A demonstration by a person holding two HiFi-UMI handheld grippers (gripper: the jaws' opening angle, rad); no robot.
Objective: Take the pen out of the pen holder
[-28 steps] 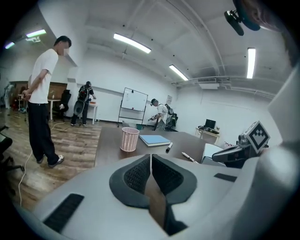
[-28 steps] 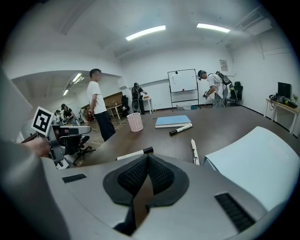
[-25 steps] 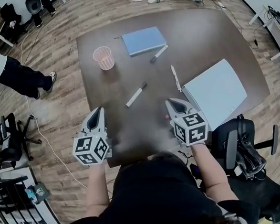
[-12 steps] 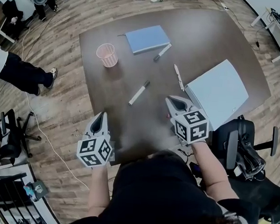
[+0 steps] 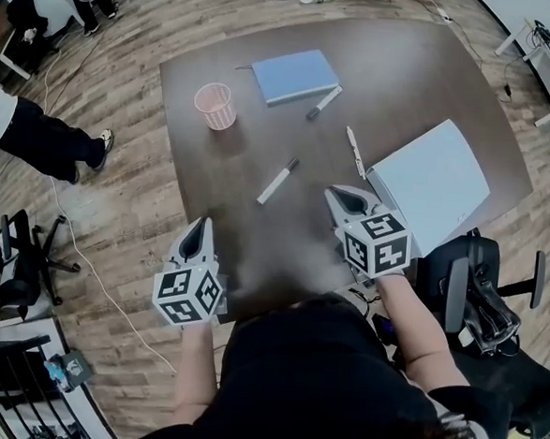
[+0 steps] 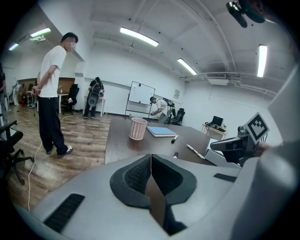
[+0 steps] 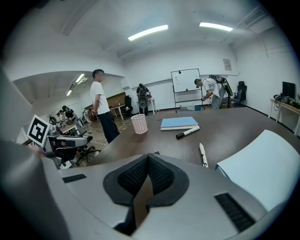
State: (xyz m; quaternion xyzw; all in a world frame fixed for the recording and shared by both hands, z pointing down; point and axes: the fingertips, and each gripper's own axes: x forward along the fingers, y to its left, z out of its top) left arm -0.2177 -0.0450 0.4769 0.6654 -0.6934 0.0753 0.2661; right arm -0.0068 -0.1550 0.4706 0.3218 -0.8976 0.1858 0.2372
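The pink mesh pen holder (image 5: pixel 215 105) (image 6: pixel 138 128) (image 7: pixel 139 123) stands upright at the table's far left, and no pen shows in it. A black-capped marker (image 5: pixel 277 181) lies mid-table. A second marker (image 5: pixel 323 102) (image 7: pixel 188 132) lies beside the blue notebook. A white pen (image 5: pixel 355 152) (image 7: pixel 202 154) lies by the pale board. My left gripper (image 5: pixel 201 224) (image 6: pixel 151 157) hovers at the table's near-left edge, shut and empty. My right gripper (image 5: pixel 338 196) (image 7: pixel 147 157) hovers over the near right, jaws together with nothing in them. Both are far short of the holder.
A blue notebook (image 5: pixel 294 75) lies at the back. A large pale board (image 5: pixel 428 182) covers the table's right side. A person (image 6: pixel 51 93) stands on the wood floor to the left. Office chairs (image 5: pixel 477 289) sit close to my right.
My left gripper has sunk slightly and drifted a little toward the table's near edge. The right gripper and the things on the table have kept still.
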